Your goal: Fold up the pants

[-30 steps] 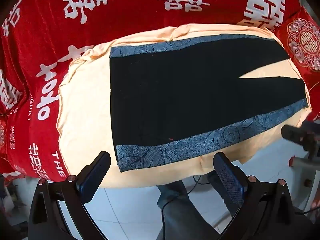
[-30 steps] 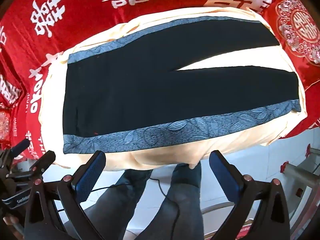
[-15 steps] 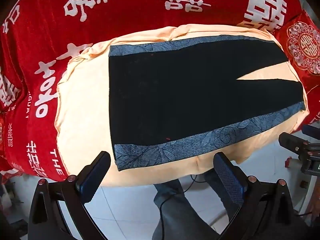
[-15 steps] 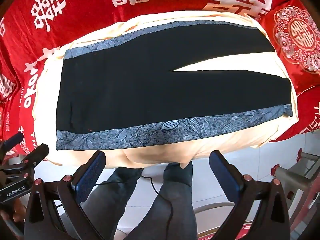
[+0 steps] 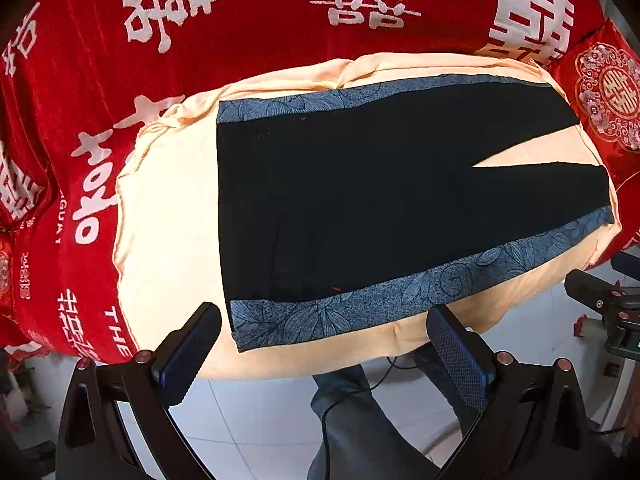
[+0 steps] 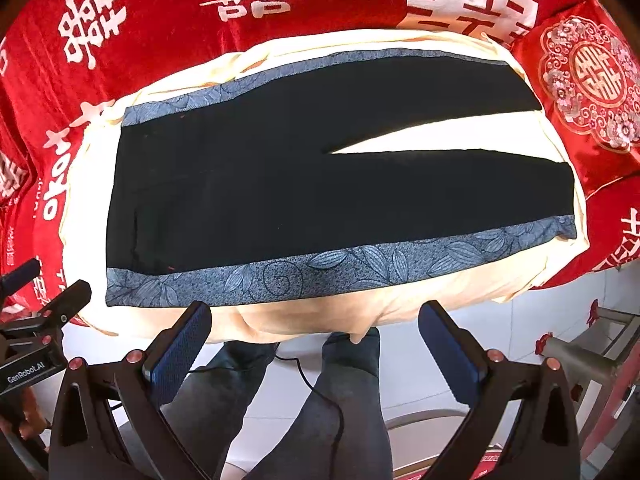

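Left wrist: lying flat at 12 o'clock, pants [image 5: 360, 208] on cream sheet [image 5: 168, 220]. Left gripper [image 5: 324, 352] hovering, fingers apart. Right gripper [image 6: 316, 344] likewise gaping, holding nothing.

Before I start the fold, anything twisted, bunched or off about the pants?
Nothing stands out. The black pants lie flat on the cream cloth, legs slightly apart, both blue leaf-print side stripes straight.

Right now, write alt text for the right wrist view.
Black pants with blue leaf-print side bands lie flat, unfolded, on a cream sheet over red bedding. The open right gripper hovers short of the near edge, holding nothing.
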